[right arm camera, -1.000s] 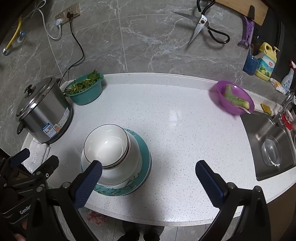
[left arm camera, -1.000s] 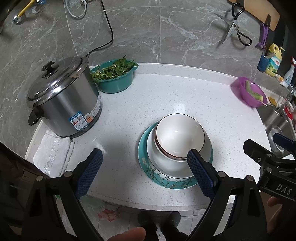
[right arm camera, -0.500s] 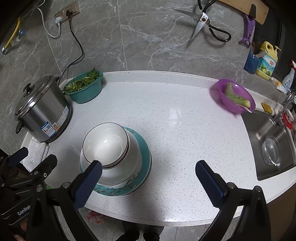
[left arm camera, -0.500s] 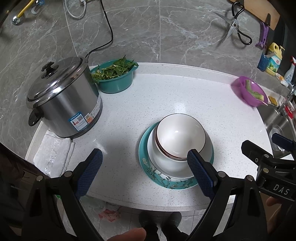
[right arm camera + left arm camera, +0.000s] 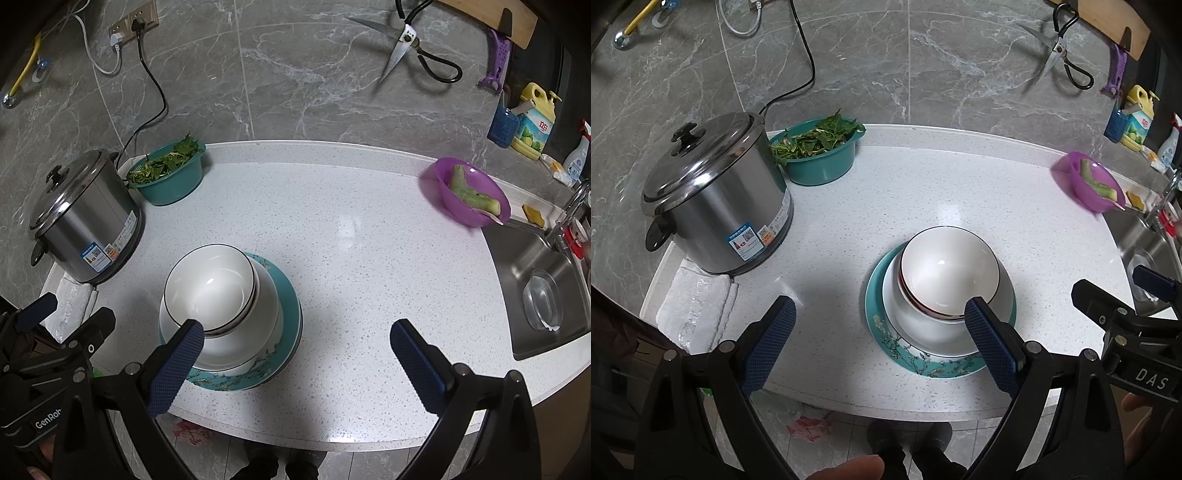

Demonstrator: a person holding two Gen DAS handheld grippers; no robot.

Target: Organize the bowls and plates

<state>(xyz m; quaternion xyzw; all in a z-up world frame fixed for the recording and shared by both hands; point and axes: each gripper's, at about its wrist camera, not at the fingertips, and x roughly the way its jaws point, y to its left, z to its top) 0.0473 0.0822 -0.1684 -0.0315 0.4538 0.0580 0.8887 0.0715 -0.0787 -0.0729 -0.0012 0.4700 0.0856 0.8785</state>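
Looking across the white speckled countertop (image 5: 351,258) from its left end, I take the stack of dishes as my landmark: a teal floral plate (image 5: 923,363) carrying a wide white bowl (image 5: 923,328) with smaller white bowls (image 5: 947,273) nested inside. Far left of the stack stands a steel rice cooker (image 5: 713,199) on a folded white cloth (image 5: 694,310), and behind-left of the stack sits a teal basin of greens (image 5: 818,155). My left gripper (image 5: 879,343) hangs released, jaws wide, its right finger in front of the stack's near rim. My right gripper (image 5: 295,362) is also spread, its left finger overlapping the stack. Far right of the stack rests a purple bowl (image 5: 469,195), then the steel sink (image 5: 535,280).
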